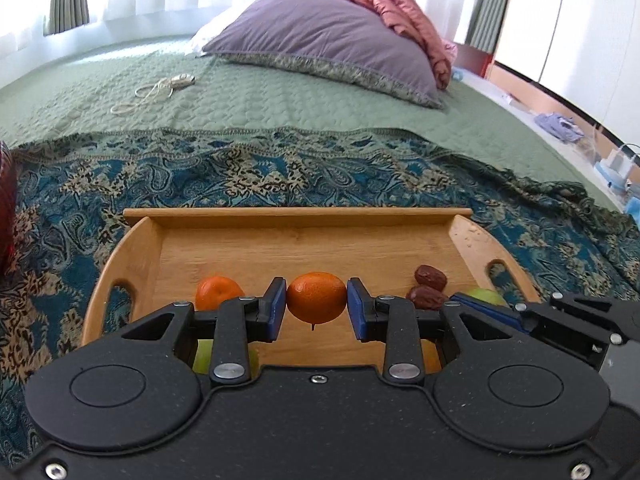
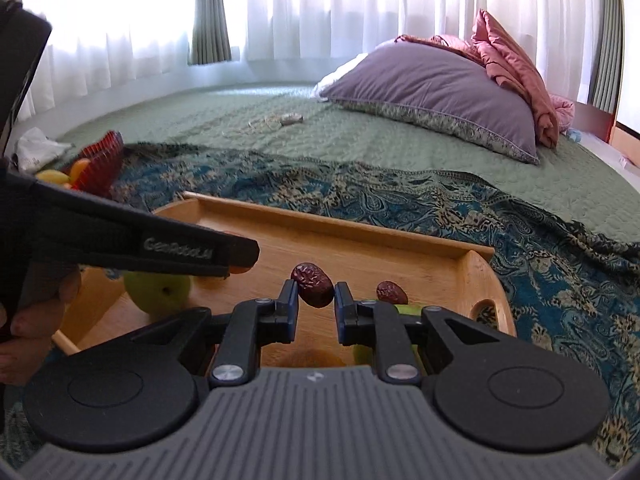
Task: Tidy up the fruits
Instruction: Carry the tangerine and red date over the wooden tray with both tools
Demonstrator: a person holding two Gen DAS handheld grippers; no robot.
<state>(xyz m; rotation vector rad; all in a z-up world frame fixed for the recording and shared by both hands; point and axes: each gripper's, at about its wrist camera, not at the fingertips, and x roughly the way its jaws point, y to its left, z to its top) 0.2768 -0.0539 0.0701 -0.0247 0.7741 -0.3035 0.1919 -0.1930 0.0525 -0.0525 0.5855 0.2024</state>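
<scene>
A wooden tray [image 1: 304, 216] lies on the patterned blanket; it also shows in the right wrist view [image 2: 360, 232]. My left gripper [image 1: 316, 302] is shut on an orange tangerine [image 1: 316, 296] held just above the tray floor. A second tangerine [image 1: 216, 292] sits to its left. Two red dates [image 1: 430, 278] lie at the tray's right, with a green fruit [image 1: 484, 296] beside them. My right gripper [image 2: 316, 300] is shut on a red date [image 2: 312, 282]. Another date [image 2: 390, 292] lies to its right. A green apple [image 2: 160, 292] sits at the left under the left gripper's body.
A red basket [image 2: 100, 164] with yellow and orange fruit stands at the back left on the blanket. A purple pillow [image 1: 328, 44] and pink quilt lie at the bed's head. A cord and small device [image 1: 172, 84] lie on the green bedspread.
</scene>
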